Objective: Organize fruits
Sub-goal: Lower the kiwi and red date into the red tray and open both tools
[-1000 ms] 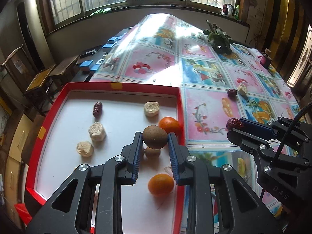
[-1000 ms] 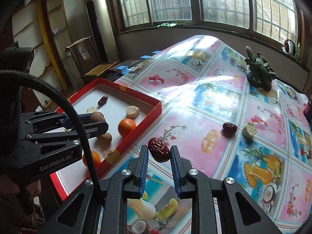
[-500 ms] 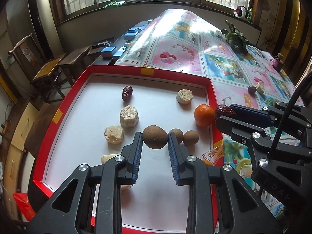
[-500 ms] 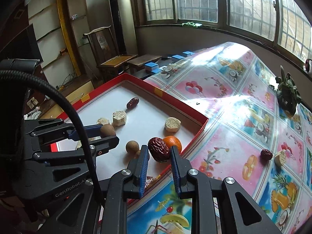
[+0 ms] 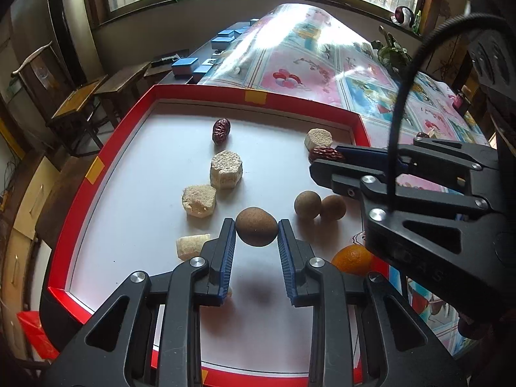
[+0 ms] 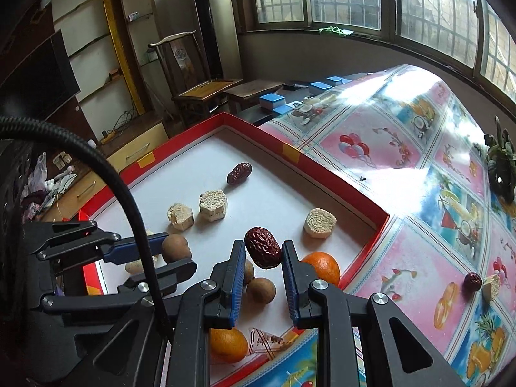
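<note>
My left gripper is shut on a brown round fruit and holds it above the white floor of the red-rimmed tray. My right gripper is shut on a dark red date and holds it over the tray's right part; it also shows in the left wrist view. In the tray lie another date, two brown fruits, several pale cake pieces and two oranges.
On the patterned tablecloth to the right lie a date and a cake piece. A dark plant ornament stands further back. Blue boxes, a chair and low tables lie beyond the tray.
Both grippers have moved left from over the tablecloth and tray edge to over the tray's floor, each still holding its fruit.
</note>
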### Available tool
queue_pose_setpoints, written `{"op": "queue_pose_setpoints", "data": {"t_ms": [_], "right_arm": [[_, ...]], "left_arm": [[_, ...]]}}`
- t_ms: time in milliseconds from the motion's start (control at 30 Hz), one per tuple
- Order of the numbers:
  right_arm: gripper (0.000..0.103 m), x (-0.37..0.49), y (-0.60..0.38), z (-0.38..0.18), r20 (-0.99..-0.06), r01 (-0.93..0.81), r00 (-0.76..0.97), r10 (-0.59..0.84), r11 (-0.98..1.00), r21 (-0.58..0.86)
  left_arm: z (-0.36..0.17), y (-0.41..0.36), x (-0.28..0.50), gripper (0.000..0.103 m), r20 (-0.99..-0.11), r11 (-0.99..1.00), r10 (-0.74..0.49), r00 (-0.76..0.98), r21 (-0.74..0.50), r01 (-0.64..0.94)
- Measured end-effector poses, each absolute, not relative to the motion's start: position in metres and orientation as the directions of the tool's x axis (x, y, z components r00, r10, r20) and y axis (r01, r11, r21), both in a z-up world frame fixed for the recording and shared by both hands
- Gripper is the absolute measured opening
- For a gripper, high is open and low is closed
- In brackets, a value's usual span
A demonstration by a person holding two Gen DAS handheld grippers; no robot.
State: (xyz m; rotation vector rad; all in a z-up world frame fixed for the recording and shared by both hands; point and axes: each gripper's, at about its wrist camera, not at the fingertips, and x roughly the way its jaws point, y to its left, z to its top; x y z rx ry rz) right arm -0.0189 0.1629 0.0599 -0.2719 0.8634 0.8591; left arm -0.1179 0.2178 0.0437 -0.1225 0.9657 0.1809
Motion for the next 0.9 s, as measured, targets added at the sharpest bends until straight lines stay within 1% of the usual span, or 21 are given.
{"op": "queue_pose_setpoints", "data": {"t_ms": [267, 433, 533, 567, 633, 700, 767, 900], "right_arm": [[0.022, 0.004, 0.184, 0.035, -0.795, -0.745, 0.316, 0.518, 0.655, 0.131], [0.022, 0.009, 0.189, 0.034, -0.791, -0.744, 0.309, 0.528, 0.653, 0.145], [0.033, 0.007, 0.186, 0.035, -0.785, -0.740, 0.306, 0.538, 0.653, 0.159], [0.033, 0.007, 0.184, 0.036, -0.783, -0.740, 0.300, 0.545, 0.651, 0.169], [0.033, 0.005, 0.180, 0.039, -0.778, -0.738, 0.302, 0.550, 0.652, 0.175], [0.034, 0.001, 0.175, 0.043, -0.774, -0.735, 0.316, 0.548, 0.658, 0.165], [0.034, -0.003, 0.169, 0.047, -0.767, -0.732, 0.330, 0.550, 0.662, 0.160], [0.034, -0.013, 0.150, 0.059, -0.735, -0.725, 0.342, 0.585, 0.662, 0.189]], "left_arm": [[0.035, 0.219, -0.113, 0.026, -0.837, 0.977, 0.100, 0.538, -0.020, -0.213], [0.033, 0.220, -0.111, 0.026, -0.842, 0.972, 0.115, 0.527, -0.014, -0.236], [0.033, 0.221, -0.111, 0.026, -0.840, 0.972, 0.111, 0.532, -0.020, -0.236], [0.034, 0.221, -0.111, 0.027, -0.840, 0.972, 0.110, 0.532, -0.021, -0.235], [0.035, 0.220, -0.111, 0.032, -0.837, 0.972, 0.117, 0.534, -0.014, -0.235], [0.038, 0.219, -0.113, 0.053, -0.829, 0.972, 0.121, 0.547, -0.014, -0.237], [0.042, 0.219, -0.116, 0.057, -0.820, 0.970, 0.118, 0.561, -0.025, -0.241], [0.052, 0.216, -0.117, 0.057, -0.806, 0.969, 0.142, 0.574, -0.005, -0.247]]}}
